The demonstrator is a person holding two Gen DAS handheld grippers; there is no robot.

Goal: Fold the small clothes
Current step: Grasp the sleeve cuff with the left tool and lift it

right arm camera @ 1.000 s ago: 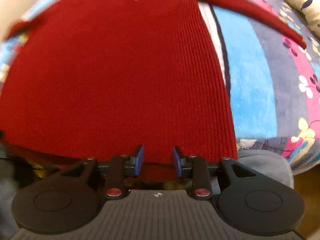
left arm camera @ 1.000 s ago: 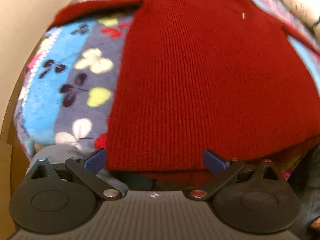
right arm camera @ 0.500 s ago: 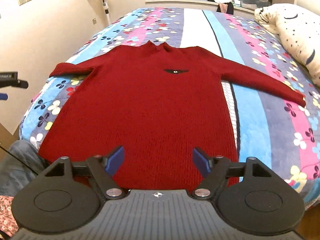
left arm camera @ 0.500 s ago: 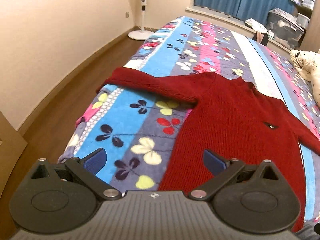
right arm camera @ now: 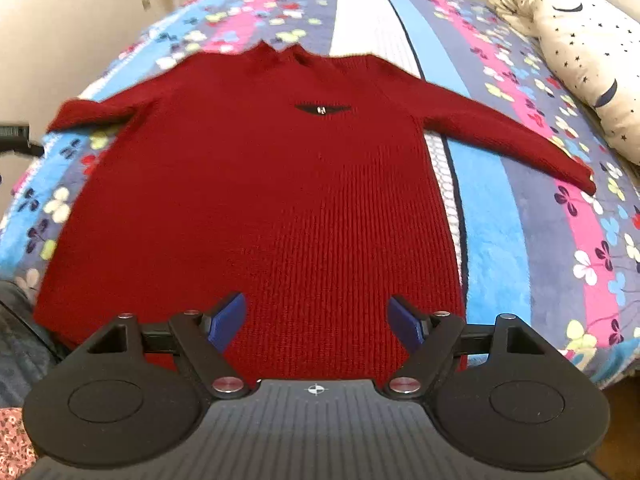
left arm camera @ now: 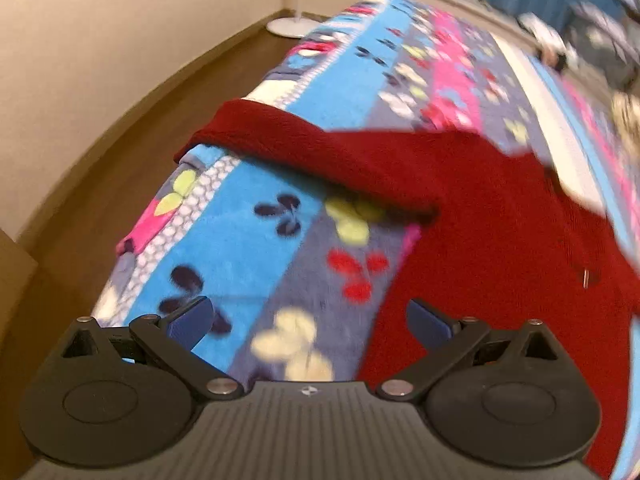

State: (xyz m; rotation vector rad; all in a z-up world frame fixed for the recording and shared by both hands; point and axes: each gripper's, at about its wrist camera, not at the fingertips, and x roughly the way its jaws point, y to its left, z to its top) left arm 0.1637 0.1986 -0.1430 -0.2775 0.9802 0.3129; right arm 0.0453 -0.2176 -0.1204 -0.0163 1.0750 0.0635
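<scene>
Red knit sweater (right arm camera: 256, 200) spread flat, front up, on floral blanket (right arm camera: 520, 220), both sleeves out.

Long axis runs hem at frame bottom to collar at top centre. Right gripper (right arm camera: 316, 320) spread wide, empty, just over hem middle. Left gripper (left arm camera: 308, 320) spread, empty, over blanket; left sleeve (left arm camera: 304, 148) ahead, upper centre: likely nearer arm for sleeve fold.

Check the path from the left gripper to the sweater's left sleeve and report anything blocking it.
Nothing visible blocks it. The left gripper is open above bare floral blanket, and the sleeve of the red sweater lies flat ahead with only blanket between. The view is motion-blurred, so small items could go unseen.
</scene>
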